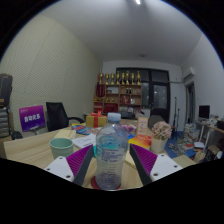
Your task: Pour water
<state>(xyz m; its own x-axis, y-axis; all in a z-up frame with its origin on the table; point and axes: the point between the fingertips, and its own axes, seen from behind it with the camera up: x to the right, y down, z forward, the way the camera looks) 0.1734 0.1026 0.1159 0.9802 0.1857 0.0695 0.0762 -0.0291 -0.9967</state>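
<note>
The gripper (111,166) sits at six o'clock in its own view, its two fingers reaching forward with their magenta pads (80,161) angled inward. Between them stands a clear plastic water bottle (111,152), upright, with a pale cap at its twelve o'clock end and a label band around its middle. Both pads meet the bottle's sides, left pad at its nine o'clock flank and right pad at its three o'clock flank, so the fingers are clamped on the bottle. The bottle's lower end runs down between the fingers, and whether it rests on the surface below cannot be told.

Just beyond the left finger, at about ten o'clock from the bottle, a light green cup (62,146) stands on the wooden table (35,150), apart from the gripper. At two o'clock from the bottle a yellowish cup (157,144) stands near the right finger, with a cluster of small items behind it that are too small to name. Straight ahead at twelve o'clock, past the bottle's cap, more bottles and coloured containers (96,119) crowd the middle of the table.

Farther out at nine o'clock a purple sign (32,117) stands upright beside a dark office chair (56,114). At the far wall, twelve o'clock, a shelf unit (119,90) carries rows of goods, and to its right is a dark window (158,87).
</note>
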